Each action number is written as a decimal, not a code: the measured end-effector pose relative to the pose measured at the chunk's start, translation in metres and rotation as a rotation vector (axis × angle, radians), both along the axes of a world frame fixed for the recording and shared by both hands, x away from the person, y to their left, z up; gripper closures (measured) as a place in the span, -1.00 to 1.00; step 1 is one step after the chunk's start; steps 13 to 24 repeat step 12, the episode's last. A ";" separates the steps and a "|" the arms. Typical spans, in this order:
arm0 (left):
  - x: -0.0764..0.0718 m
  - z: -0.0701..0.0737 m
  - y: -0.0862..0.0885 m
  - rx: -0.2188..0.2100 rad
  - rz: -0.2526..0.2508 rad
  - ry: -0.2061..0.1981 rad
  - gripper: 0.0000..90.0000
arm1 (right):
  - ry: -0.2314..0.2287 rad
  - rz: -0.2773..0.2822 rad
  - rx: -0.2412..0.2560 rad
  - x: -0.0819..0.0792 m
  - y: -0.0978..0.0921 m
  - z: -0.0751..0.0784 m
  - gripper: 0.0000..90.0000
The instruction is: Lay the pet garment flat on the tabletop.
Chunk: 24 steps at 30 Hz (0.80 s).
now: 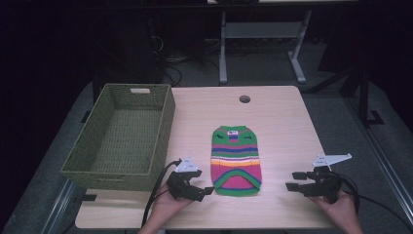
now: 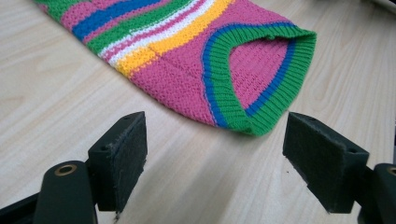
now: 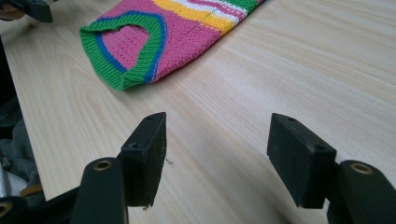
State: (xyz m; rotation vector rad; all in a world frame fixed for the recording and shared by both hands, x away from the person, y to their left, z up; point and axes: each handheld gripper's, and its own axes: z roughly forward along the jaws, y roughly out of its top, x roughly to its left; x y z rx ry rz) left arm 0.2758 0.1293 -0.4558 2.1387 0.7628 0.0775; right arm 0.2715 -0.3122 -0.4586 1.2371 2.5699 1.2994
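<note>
Striped knit sweater — a small sleeveless one in pink, green, blue, yellow and white bands — lies flat near the middle of the light wooden table, its labelled end toward the far edge and its ribbed green-and-blue opening toward the person. Nothing holds it.

The left gripper sits low at the near left corner of the sweater, held in the person's left hand; in the high view its jaw tips come just beside the green hem. In the left gripper view the two black jaws stand wide apart with bare wood between them, and the ribbed hem lies just past them, not yet between the pads.

The right gripper rests well apart from the garment on the near right side of the table, held in the right hand. Its jaws are also spread wide with only tabletop between them — the sweater shows farther off at the upper left of the right gripper view.

A woven green basket stands at the left side of the table, just beside the left gripper and near the sweater without touching it. A round cable hole sits near the table's far edge.
</note>
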 end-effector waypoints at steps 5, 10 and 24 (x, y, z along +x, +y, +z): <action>-0.005 -0.002 0.004 -0.009 0.001 0.002 -0.53 | -0.018 -0.010 0.010 -0.009 -0.001 -0.001 -0.22; -0.012 0.006 0.005 -0.063 -0.012 0.003 -0.54 | -0.018 0.001 0.018 -0.018 -0.002 -0.001 -0.22; -0.012 0.011 0.003 -0.090 -0.016 -0.001 -0.55 | -0.034 0.003 0.040 -0.019 -0.004 0.000 -0.23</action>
